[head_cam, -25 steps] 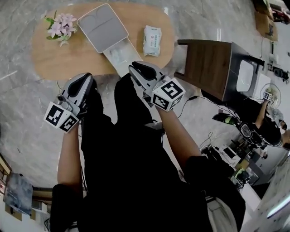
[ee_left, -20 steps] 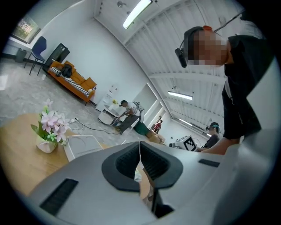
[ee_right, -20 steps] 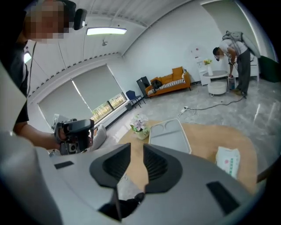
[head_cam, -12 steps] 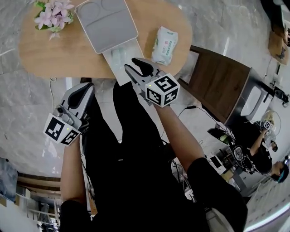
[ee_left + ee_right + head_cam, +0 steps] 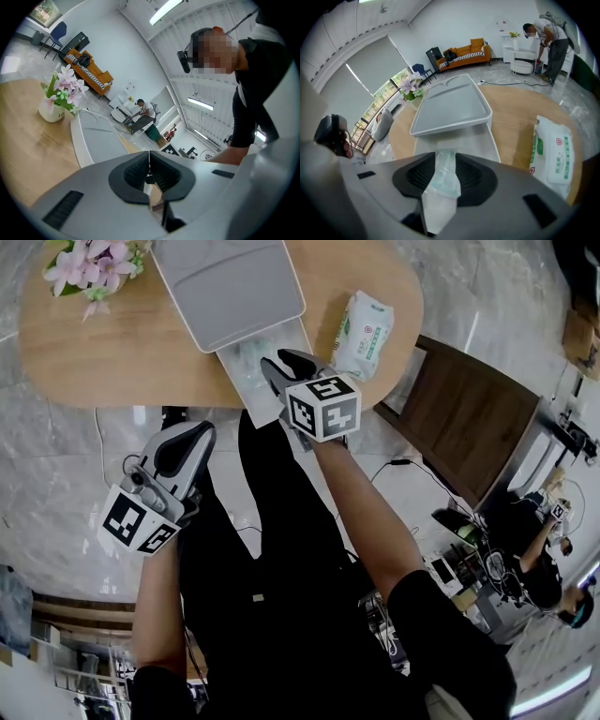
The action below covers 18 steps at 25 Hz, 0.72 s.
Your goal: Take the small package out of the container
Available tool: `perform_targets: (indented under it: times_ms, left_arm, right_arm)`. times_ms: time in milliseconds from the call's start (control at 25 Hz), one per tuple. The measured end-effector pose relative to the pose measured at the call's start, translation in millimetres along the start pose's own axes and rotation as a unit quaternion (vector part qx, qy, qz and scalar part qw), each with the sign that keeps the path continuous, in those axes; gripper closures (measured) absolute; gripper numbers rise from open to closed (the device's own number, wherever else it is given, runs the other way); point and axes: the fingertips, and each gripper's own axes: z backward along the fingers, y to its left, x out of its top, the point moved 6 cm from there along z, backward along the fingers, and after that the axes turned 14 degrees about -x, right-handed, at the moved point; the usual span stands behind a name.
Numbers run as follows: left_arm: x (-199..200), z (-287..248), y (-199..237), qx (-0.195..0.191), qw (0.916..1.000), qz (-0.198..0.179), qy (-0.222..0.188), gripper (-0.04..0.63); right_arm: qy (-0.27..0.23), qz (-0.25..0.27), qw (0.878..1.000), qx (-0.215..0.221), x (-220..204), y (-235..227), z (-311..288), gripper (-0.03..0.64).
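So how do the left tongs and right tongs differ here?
The left tongs are shut with nothing between them; the right tongs are opening, with the small package between them. The left tongs sit short of the table, beside the person's leg; the right tongs reach over the table edge to the container. Both carry a marker cube.

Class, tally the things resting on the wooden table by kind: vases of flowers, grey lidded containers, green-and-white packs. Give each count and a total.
vase of flowers: 1
grey lidded container: 1
green-and-white pack: 1
Total: 3
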Motion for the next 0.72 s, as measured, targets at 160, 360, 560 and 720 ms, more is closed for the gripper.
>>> perform_targets:
  times_ms: [160,360,560,720]
  left_arm:
    - [-1.0,1.0,8.2,-0.008,1.0000,0.001,-0.006,0.577]
    - [-6.2,2.9,9.7,-0.015,0.9998,0.008,-0.005,0.577]
    - [-13.7,7.0,9.0,-0.017,0.9997,0.018,-0.006,0.577]
    - [-16.1,8.4,8.9,-0.018,0.9995,0.024,-0.010,0.577]
  right_arm:
    - [0.023,0.022,0.999,-0.043,-5.3,1.3,-17.2,0.476]
    - [0.051,0.024,0.997,-0.062,-17.0,-0.6,-32.7,0.477]
    - [0.070,0.029,0.994,-0.080,-24.9,-1.5,-41.4,0.495]
    - [0.078,0.034,0.993,-0.083,-31.9,-2.2,-46.9,0.502]
